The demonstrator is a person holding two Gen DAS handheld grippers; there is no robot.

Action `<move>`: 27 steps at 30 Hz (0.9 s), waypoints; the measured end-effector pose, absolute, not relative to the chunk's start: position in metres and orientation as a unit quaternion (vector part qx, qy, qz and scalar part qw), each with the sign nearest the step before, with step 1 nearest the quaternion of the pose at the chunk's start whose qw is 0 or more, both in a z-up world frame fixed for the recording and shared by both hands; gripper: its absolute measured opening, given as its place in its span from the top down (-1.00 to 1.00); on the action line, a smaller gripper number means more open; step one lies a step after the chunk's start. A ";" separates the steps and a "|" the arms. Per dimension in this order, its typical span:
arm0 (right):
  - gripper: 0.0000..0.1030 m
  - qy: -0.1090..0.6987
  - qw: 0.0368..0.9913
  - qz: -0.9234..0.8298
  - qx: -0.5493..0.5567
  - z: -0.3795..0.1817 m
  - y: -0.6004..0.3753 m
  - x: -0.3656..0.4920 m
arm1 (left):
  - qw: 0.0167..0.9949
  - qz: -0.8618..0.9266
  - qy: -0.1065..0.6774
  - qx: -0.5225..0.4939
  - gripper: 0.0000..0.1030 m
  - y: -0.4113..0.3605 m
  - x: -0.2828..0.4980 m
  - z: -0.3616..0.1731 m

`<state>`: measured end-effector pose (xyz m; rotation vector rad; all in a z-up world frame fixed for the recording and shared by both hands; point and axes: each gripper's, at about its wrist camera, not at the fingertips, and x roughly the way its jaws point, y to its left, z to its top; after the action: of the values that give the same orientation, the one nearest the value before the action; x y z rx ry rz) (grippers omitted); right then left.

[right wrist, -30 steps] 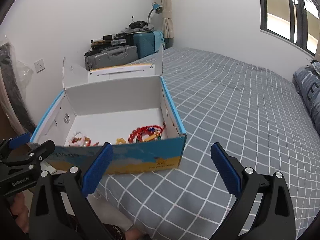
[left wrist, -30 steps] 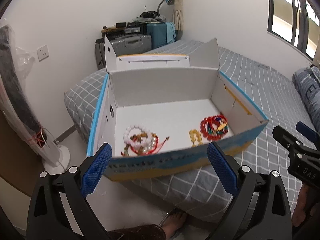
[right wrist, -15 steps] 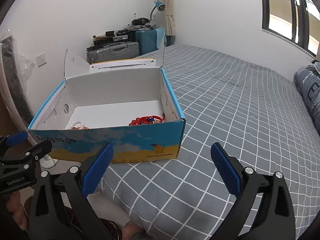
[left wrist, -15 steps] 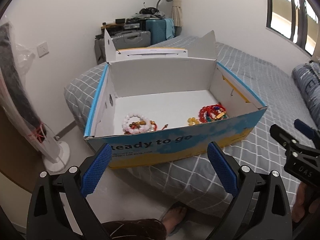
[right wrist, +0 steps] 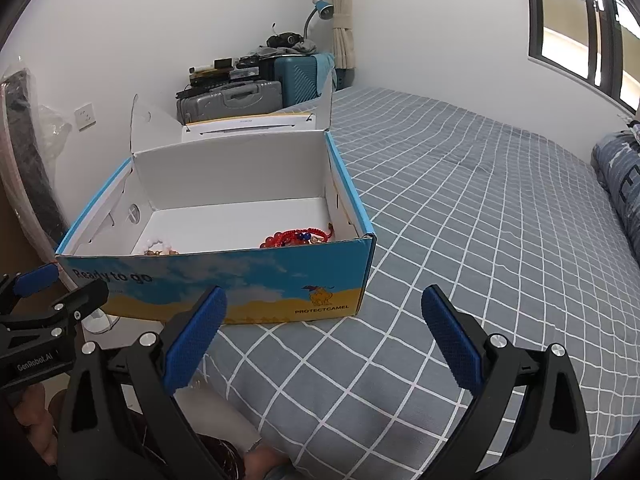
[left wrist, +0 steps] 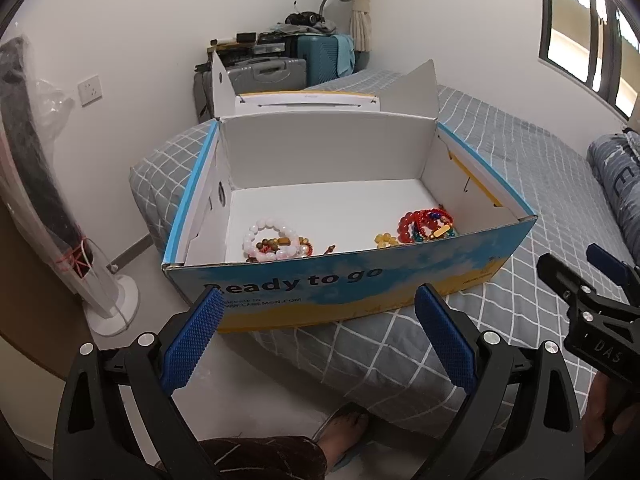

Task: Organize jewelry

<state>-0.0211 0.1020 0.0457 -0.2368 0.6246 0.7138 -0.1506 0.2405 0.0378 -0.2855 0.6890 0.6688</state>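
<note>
An open blue and yellow cardboard box [left wrist: 320, 284] [right wrist: 224, 276] sits on the corner of the bed. Inside, at the left, lies a pile of pink and white bead bracelets [left wrist: 276, 242] [right wrist: 158, 249]. At the right lie red bead bracelets [left wrist: 426, 224] [right wrist: 298, 237] beside a small yellow bead piece [left wrist: 385, 239]. My left gripper [left wrist: 316, 340] hangs open in front of the box's near wall, holding nothing. My right gripper [right wrist: 320, 338] is open over the bedspread, right of the box's front corner, also holding nothing.
The grey checked bedspread [right wrist: 480, 220] stretches to the right, with a rolled quilt [right wrist: 624, 184] at the far edge. Suitcases [left wrist: 276, 72] stand behind the box. A wrapped standing fan [left wrist: 80, 248] is on the floor at left. A person's foot [left wrist: 344, 430] shows below the bed edge.
Both grippers have drawn back and lowered, so the box looks further away and its front wall hides more of the jewelry. Both stay open.
</note>
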 end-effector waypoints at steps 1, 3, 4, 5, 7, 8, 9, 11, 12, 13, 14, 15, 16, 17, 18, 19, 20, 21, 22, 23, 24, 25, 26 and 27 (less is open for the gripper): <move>-0.83 0.300 0.883 0.343 -0.114 0.046 0.102 -0.021 | 0.878 0.319 0.329 -0.141 -0.84 0.241 -0.151 0.038; -0.83 0.300 0.883 0.343 -0.115 0.046 0.102 -0.021 | 0.878 0.318 0.328 -0.143 -0.85 0.241 -0.151 0.037; -0.82 0.300 0.882 0.343 -0.115 0.045 0.102 -0.021 | 0.878 0.319 0.328 -0.140 -0.85 0.240 -0.151 0.038; -0.83 0.300 0.883 0.342 -0.116 0.045 0.102 -0.021 | 0.878 0.321 0.327 -0.137 -0.85 0.240 -0.151 0.038; -0.83 0.301 0.882 0.342 -0.118 0.045 0.102 -0.021 | 0.881 0.314 0.322 -0.145 -0.85 0.241 -0.153 0.039; -0.83 0.301 0.882 0.342 -0.119 0.045 0.101 -0.022 | 0.882 0.312 0.322 -0.148 -0.85 0.242 -0.153 0.039; -0.83 0.300 0.882 0.343 -0.119 0.045 0.101 -0.022 | 0.881 0.310 0.323 -0.152 -0.85 0.243 -0.153 0.039; -0.83 0.300 0.882 0.344 -0.119 0.045 0.101 -0.023 | 0.879 0.313 0.324 -0.154 -0.85 0.244 -0.153 0.038; -0.83 0.300 0.882 0.344 -0.120 0.044 0.101 -0.023 | 0.878 0.315 0.325 -0.156 -0.85 0.245 -0.153 0.038; -0.83 0.300 0.882 0.344 -0.120 0.044 0.101 -0.023 | 0.877 0.315 0.328 -0.158 -0.88 0.245 -0.152 0.038; -0.83 0.300 0.881 0.344 -0.119 0.044 0.101 -0.023 | 0.876 0.314 0.330 -0.159 -0.89 0.246 -0.152 0.037; -0.83 0.300 0.882 0.344 -0.119 0.044 0.101 -0.023 | 0.876 0.313 0.331 -0.159 -0.89 0.246 -0.152 0.037; -0.83 0.300 0.882 0.344 -0.120 0.044 0.101 -0.023 | 0.876 0.312 0.333 -0.157 -0.89 0.246 -0.151 0.037; -0.83 0.300 0.881 0.345 -0.119 0.045 0.101 -0.023 | 0.876 0.312 0.333 -0.154 -0.89 0.245 -0.150 0.037; -0.83 0.300 0.881 0.345 -0.119 0.045 0.101 -0.023 | 0.876 0.313 0.334 -0.152 -0.89 0.244 -0.150 0.037; -0.83 0.300 0.881 0.345 -0.120 0.044 0.101 -0.023 | 0.876 0.313 0.334 -0.150 -0.89 0.243 -0.150 0.037; -0.83 0.300 0.881 0.345 -0.120 0.045 0.101 -0.023 | 0.877 0.313 0.335 -0.146 -0.89 0.241 -0.149 0.037; -0.83 0.300 0.881 0.345 -0.120 0.044 0.102 -0.023 | 0.877 0.313 0.335 -0.145 -0.89 0.241 -0.149 0.037; -0.83 0.300 0.881 0.345 -0.120 0.044 0.102 -0.023 | 0.876 0.314 0.336 -0.143 -0.89 0.240 -0.149 0.037; -0.83 0.300 0.881 0.345 -0.120 0.044 0.102 -0.023 | 0.876 0.314 0.337 -0.141 -0.89 0.240 -0.148 0.037; -0.83 0.300 0.882 0.344 -0.120 0.044 0.102 -0.023 | 0.876 0.314 0.337 -0.140 -0.89 0.240 -0.148 0.037; -0.83 0.300 0.882 0.344 -0.119 0.044 0.102 -0.023 | 0.877 0.314 0.337 -0.140 -0.89 0.240 -0.148 0.037; -0.83 0.300 0.881 0.345 -0.120 0.044 0.102 -0.023 | 0.876 0.315 0.336 -0.141 -0.89 0.240 -0.148 0.037; -0.83 0.300 0.881 0.345 -0.120 0.044 0.102 -0.024 | 0.876 0.315 0.336 -0.142 -0.89 0.241 -0.149 0.037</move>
<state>-0.0235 0.1016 0.0443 -0.2492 0.6250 0.7187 -0.1490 0.2405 0.0369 -0.2964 0.7009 0.6578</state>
